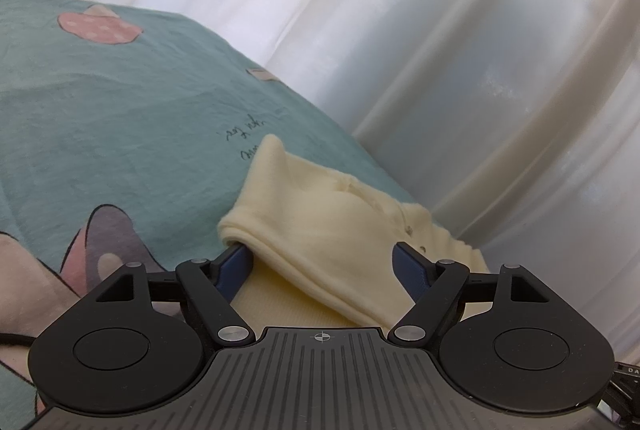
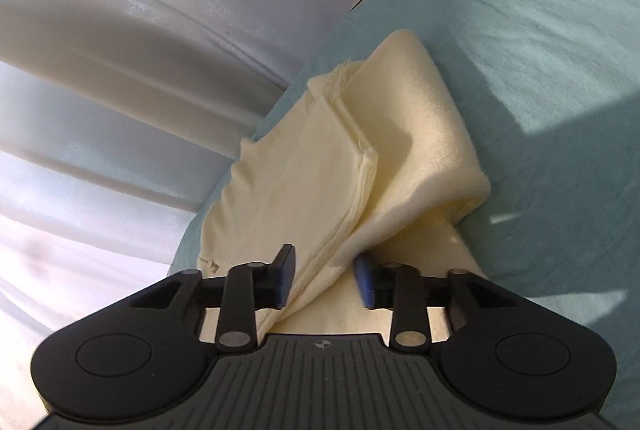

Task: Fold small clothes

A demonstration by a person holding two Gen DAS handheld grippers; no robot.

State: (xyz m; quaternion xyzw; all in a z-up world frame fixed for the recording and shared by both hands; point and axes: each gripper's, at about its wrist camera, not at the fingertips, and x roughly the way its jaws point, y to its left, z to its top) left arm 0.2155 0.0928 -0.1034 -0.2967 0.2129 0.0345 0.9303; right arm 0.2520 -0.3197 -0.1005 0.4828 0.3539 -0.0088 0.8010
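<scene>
The pale yellow garment (image 2: 400,150) lies partly folded on the teal printed bedsheet (image 2: 540,50), close to the bed's edge where a white curtain (image 1: 440,30) hangs behind it. In my right-wrist view a thick doubled band crosses over a flatter panel with a stacked edge; in the left-wrist view a rolled fold sits across the cloth, with small buttons just visible near the far side.

My right gripper (image 2: 326,280) is pinched on a lifted ridge of the garment, and the fabric drapes away from the pads. In the picture the pads seem to stand apart, yet I take the grip as nearly closed on a thin layer. My left gripper (image 1: 324,266) stands wide, its blue pads (image 1: 408,270) either side of the rolled fold; I can't see them pressing on it, so I count it as holding nothing.

I judge the step as laying the held flap over to finish the fold. To do it well, I'd keep the right pinch firm, lower the edge squarely onto the panel beneath, and use the left gripper to steady the roll so it doesn't drag towards the bed's edge.
</scene>
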